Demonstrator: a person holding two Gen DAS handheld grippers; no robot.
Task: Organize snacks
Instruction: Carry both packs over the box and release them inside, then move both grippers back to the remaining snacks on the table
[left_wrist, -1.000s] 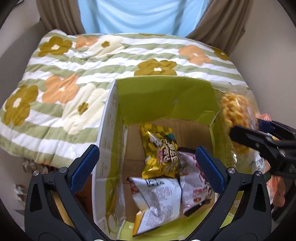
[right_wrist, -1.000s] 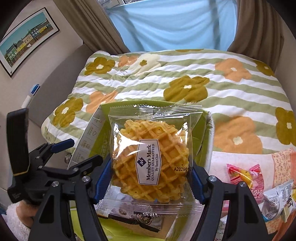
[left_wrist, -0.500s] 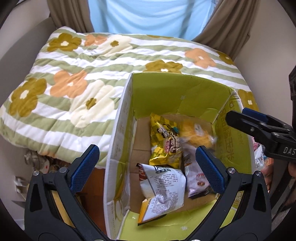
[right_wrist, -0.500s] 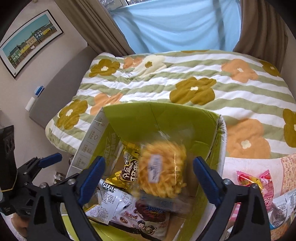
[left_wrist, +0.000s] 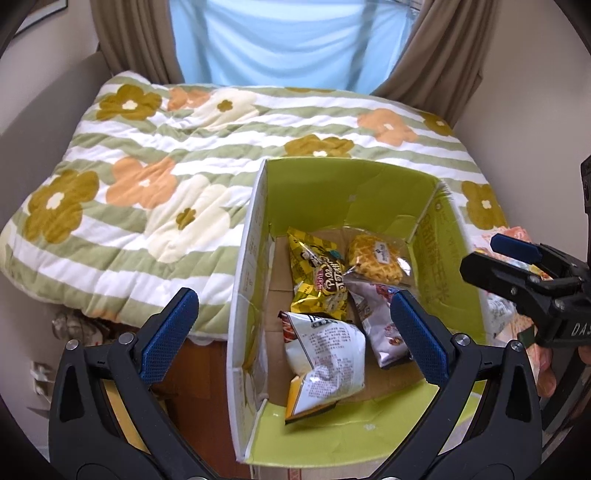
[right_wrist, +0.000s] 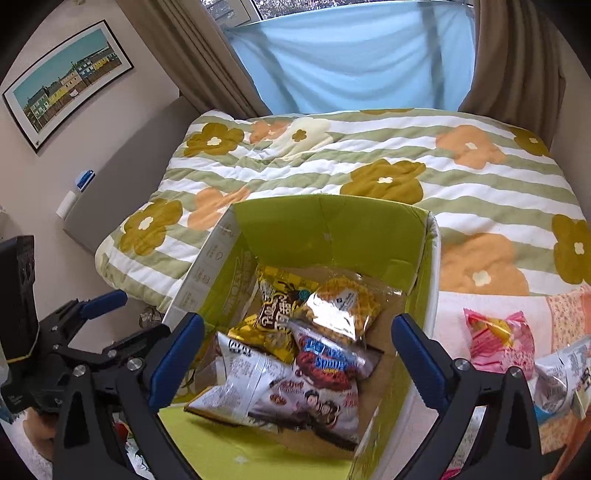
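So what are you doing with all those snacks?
Someone is putting snacks away in a green box by the bed, using two hand-held grippers. The waffle pack lies in the box on top of other bags. Both the right gripper and the left gripper are open and empty above the box. A pink snack waits on the bed.

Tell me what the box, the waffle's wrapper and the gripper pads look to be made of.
Box: cardboard, seemingly; brown floor, creased flaps, green printed matte inside. Waffle wrapper: clear plastic film, glossy; glare streaks show and the waffle is visible through it. Right gripper pads: blue with a dotted texture, probably rubber or soft plastic, on black, likely plastic arms; the left gripper looks alike.
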